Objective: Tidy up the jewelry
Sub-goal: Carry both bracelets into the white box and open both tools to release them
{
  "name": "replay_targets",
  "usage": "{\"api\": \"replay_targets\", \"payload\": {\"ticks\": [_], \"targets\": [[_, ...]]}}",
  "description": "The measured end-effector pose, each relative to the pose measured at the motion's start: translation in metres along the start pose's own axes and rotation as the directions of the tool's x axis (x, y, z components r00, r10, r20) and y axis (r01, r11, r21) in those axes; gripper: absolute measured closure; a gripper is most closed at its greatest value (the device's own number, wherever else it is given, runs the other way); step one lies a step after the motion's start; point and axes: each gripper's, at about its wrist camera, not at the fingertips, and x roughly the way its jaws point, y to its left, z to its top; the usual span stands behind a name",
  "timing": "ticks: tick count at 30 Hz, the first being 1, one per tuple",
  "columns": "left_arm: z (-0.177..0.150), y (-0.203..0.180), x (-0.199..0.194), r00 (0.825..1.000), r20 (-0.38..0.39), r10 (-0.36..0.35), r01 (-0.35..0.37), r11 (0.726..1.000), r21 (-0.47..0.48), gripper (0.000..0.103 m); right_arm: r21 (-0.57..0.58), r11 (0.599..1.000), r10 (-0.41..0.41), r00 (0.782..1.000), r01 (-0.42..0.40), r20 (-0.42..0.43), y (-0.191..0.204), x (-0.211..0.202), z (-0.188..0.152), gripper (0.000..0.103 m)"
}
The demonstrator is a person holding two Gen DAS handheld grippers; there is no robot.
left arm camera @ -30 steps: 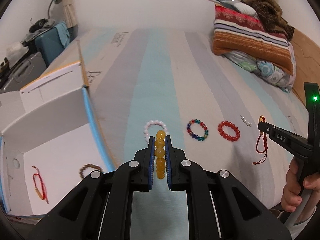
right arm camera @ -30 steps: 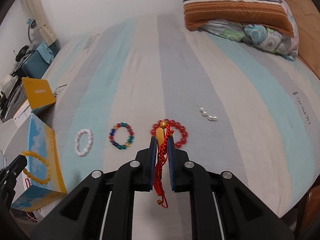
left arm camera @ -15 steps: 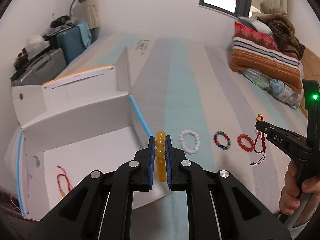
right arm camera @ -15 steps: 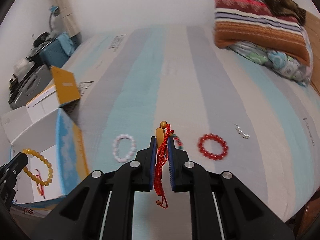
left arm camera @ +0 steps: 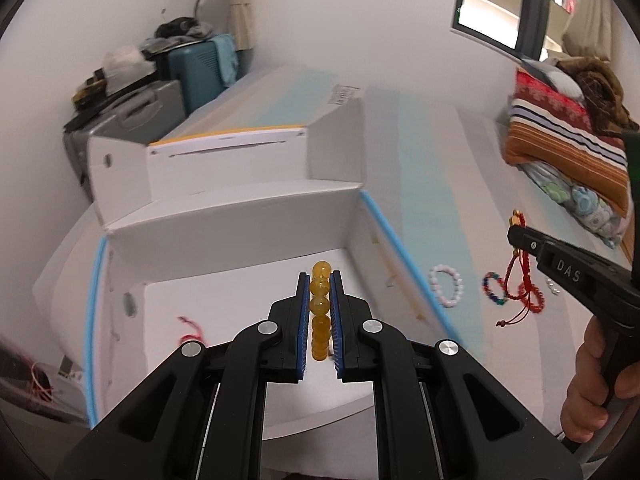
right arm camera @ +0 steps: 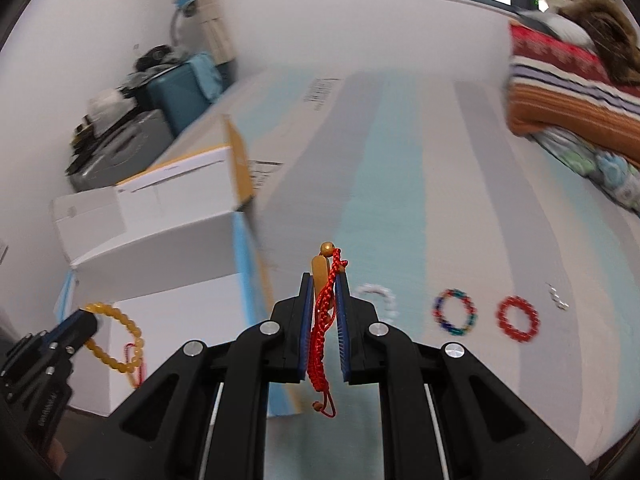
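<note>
My left gripper (left arm camera: 320, 280) is shut on a yellow bead bracelet (left arm camera: 321, 308) and holds it over the open white box (left arm camera: 240, 216). The bracelet also hangs from that gripper in the right wrist view (right arm camera: 116, 336). My right gripper (right arm camera: 323, 280) is shut on a red cord bracelet (right arm camera: 322, 332) with a gold bead, above the bed just right of the box. It also shows in the left wrist view (left arm camera: 520, 276). A red cord bracelet (left arm camera: 191, 328) lies inside the box.
On the striped bed (right arm camera: 400, 168) lie a white bead bracelet (right arm camera: 380, 296), a multicoloured one (right arm camera: 456, 312), a red one (right arm camera: 516, 318) and small pearl pieces (right arm camera: 558, 298). Folded blankets (right arm camera: 572, 80) sit at the far right. Suitcases (left arm camera: 160, 92) stand behind the box.
Both grippers have swung left with their bracelets. The left one went from above the bed to over the box. The right one now sits near the box's blue edge.
</note>
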Motion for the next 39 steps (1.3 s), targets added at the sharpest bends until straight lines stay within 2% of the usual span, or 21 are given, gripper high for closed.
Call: {"api": "replay_targets", "payload": {"ticks": [10, 13, 17, 26, 39], "targets": [[-0.018, 0.063, 0.006, 0.997, -0.039, 0.068, -0.071, 0.994, -0.089, 0.094, -0.123, 0.984, 0.128, 0.991, -0.131, -0.032, 0.085, 0.017, -0.011, 0.093], [-0.025, 0.076, 0.012, 0.995, -0.058, 0.085, -0.091, 0.990, -0.108, 0.094, -0.154, 0.975, 0.151, 0.985, -0.162, -0.079, 0.104, 0.030, -0.020, 0.093], [-0.034, 0.087, 0.020, 0.992, -0.083, 0.099, -0.108, 0.987, -0.118, 0.094, -0.177, 0.969, 0.143, 0.978, -0.170, -0.151, 0.119, 0.053, -0.031, 0.093], [-0.048, 0.100, 0.043, 0.986, -0.134, 0.100, -0.117, 0.985, -0.128, 0.094, -0.199, 0.964, 0.120, 0.954, -0.179, -0.275, 0.134, 0.093, -0.052, 0.093], [-0.050, 0.102, 0.052, 0.983, -0.142, 0.115, -0.133, 0.982, -0.131, 0.092, -0.217, 0.961, 0.104, 0.948, -0.174, -0.300, 0.140, 0.105, -0.060, 0.091]]}}
